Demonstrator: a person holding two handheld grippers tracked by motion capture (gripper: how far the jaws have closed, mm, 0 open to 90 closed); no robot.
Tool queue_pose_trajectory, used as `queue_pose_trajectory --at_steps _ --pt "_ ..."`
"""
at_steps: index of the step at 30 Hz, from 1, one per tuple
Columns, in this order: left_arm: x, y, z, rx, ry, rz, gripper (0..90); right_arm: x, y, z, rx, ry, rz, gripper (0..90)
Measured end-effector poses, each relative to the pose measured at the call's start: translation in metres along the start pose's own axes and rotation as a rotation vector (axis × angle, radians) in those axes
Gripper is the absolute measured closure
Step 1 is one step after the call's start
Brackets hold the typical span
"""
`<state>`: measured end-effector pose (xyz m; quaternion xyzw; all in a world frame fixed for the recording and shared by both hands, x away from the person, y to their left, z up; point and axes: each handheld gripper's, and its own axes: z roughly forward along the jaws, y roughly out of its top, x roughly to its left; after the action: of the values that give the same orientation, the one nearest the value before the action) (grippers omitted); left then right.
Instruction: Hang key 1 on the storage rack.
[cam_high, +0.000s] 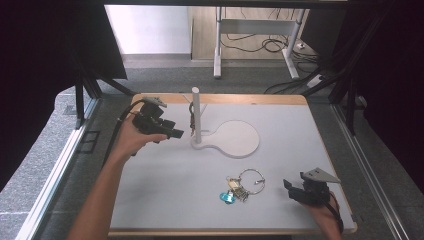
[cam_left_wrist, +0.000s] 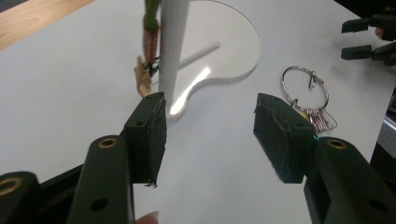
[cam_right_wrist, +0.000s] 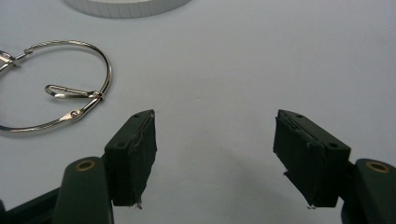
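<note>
A white-topped table with a pale wooden edge stood on grey carpet; black frame struts rose at both its sides, and a pale metal rail ran along the floor at the left. Beyond the table the far wall was white beside a wood-toned panel; a white-legged desk frame stood there, with black cables looped on the floor beneath it; dark curtains closed both sides, and the light was even.

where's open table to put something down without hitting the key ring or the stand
Free: the near-left table, between the left gripper and the key ring; also the right side past the stand. Crowded: around the key ring beside the right gripper.
</note>
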<state>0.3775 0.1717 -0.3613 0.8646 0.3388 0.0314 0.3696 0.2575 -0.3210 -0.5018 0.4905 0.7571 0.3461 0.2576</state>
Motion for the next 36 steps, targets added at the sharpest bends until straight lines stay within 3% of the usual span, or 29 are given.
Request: queue_pose_trajectory --at_steps 6,10,13,18,25,31,36 --pt "-0.024 -0.025 -0.003 -0.014 -0.001 0.045 43.3 0.001 0.001 -0.001 -0.003 0.008 -0.005 30.1" --pt "-0.033 -0.041 0.000 -0.021 0.019 0.048 43.2 0.001 0.001 -0.001 -0.002 0.008 -0.007 30.1" --pt "-0.035 -0.050 0.006 -0.018 0.034 0.046 43.5 0.001 0.001 -0.002 -0.004 0.011 -0.006 30.1" --pt "-0.037 -0.070 0.018 0.012 0.012 0.030 43.4 -0.001 0.001 -0.002 -0.004 0.015 -0.002 30.1" --pt "-0.040 -0.100 0.030 0.018 -0.026 0.003 43.3 -0.001 0.001 -0.002 -0.003 0.020 -0.002 30.1" --pt "-0.038 -0.113 0.038 0.032 -0.047 -0.016 43.1 0.001 0.002 -0.003 -0.005 0.031 -0.008 30.1" --pt "-0.037 -0.117 0.042 0.057 -0.020 -0.011 42.1 0.002 0.005 -0.003 -0.005 0.032 -0.016 30.0"
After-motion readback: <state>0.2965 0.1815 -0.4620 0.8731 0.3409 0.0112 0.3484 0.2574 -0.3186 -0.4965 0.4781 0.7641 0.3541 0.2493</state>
